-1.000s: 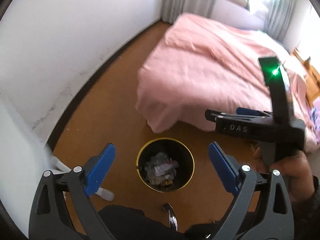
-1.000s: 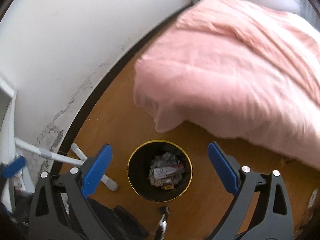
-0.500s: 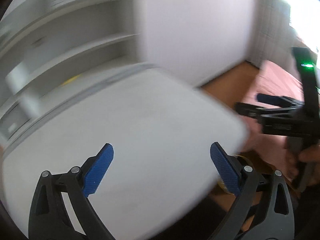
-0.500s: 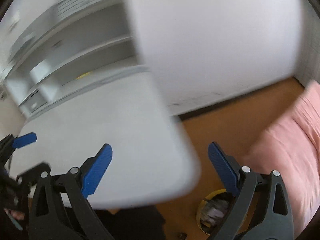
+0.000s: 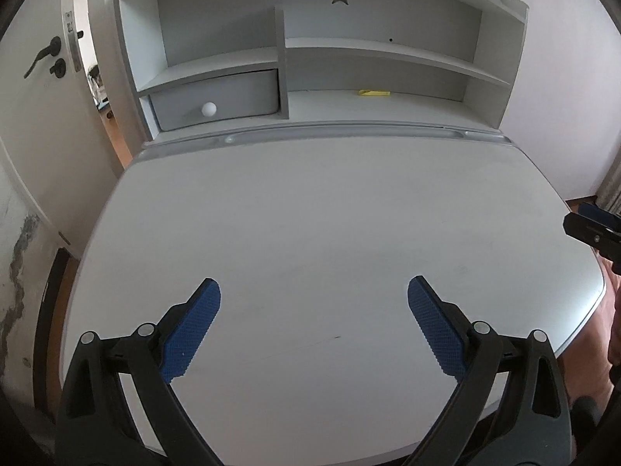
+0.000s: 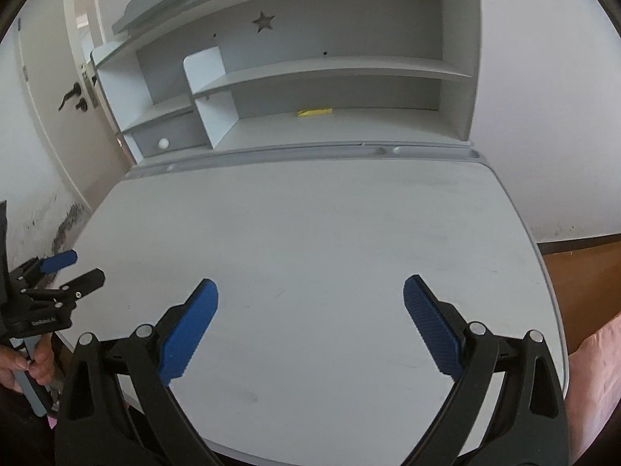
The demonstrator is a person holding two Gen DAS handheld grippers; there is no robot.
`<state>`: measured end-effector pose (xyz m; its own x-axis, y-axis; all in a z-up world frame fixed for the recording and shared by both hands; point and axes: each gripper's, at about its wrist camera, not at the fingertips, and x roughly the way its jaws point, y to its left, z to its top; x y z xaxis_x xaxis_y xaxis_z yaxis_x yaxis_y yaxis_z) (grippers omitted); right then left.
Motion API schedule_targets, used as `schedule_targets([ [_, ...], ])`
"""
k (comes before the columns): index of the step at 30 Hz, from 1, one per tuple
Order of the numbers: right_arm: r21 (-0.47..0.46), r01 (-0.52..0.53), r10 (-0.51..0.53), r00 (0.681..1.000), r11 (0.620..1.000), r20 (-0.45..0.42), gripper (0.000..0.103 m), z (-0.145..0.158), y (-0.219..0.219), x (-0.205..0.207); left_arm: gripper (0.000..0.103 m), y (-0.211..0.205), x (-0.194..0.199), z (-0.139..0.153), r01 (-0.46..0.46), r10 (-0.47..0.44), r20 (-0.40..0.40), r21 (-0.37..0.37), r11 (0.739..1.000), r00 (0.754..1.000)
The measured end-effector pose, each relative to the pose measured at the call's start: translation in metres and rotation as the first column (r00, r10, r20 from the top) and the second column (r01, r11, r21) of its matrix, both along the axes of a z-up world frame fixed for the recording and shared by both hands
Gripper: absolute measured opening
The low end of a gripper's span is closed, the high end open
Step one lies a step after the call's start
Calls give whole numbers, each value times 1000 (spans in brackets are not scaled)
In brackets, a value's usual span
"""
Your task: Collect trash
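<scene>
A small yellow scrap [image 5: 374,93] lies at the back of the white desk [image 5: 310,213], under the lower shelf of the hutch; it also shows in the right wrist view [image 6: 314,112]. My left gripper [image 5: 313,303] is open and empty over the front of the desk. My right gripper [image 6: 310,301] is open and empty over the same desk top [image 6: 310,233]. The right gripper's tip also shows at the right edge of the left wrist view [image 5: 594,227], and the left gripper also shows at the left edge of the right wrist view [image 6: 58,272]. The bin is out of view.
A grey hutch [image 5: 310,39] with shelves and a drawer with a white knob [image 5: 209,108] stands at the desk's back. A door with a black handle [image 5: 42,54] is at the left. Brown floor [image 6: 582,272] and pink bedding [image 6: 597,365] lie to the right.
Both grippers swung up and left, away from the bin on the floor by the bed, and now face the white desk and hutch. Both stay open.
</scene>
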<state>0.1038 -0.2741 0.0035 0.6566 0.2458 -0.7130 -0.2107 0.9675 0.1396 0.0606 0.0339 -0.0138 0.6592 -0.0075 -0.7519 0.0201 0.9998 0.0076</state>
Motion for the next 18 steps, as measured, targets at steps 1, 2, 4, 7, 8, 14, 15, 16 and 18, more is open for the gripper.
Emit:
schedule_targets([
  [1,1,-2,2,1000,1000,0,93,-1,1,0,94,1,-2,0,-3,3,4,4,1000,1000],
  [2,0,-5,5,1000,1000,-1,93,-2,2,0,94,2,-2,-1,1,-1,5,5,1000,1000],
  [4,-9,-10,10,1000,1000,-1,93,-2,2,-1,94,5,-2,-4,9,-9,-2,3,1000,1000],
  [7,-17,-5,5,1000,1000,2,93,-4,0,-2,94,4,0,-5,6,-6,-4,-2,1000,1000],
  [8,-15,-1,1,1000,1000,1,93,-4,-2,-2,94,3,0,-5,8,-8,-4,0,1000,1000],
  [14,-11,12,-12,1000,1000,-1,93,-5,-7,-2,94,-4,-3,-3,20,-20,4,3,1000,1000],
  [15,-9,12,-12,1000,1000,-2,93,-5,-8,-2,94,-5,-3,-3,23,-23,5,2,1000,1000],
  [16,-10,12,-12,1000,1000,0,93,-4,-8,-2,94,-5,-3,-3,24,-24,5,4,1000,1000],
  [18,-15,11,-11,1000,1000,0,93,-4,-7,-2,94,-5,-3,-3,19,-19,4,5,1000,1000],
])
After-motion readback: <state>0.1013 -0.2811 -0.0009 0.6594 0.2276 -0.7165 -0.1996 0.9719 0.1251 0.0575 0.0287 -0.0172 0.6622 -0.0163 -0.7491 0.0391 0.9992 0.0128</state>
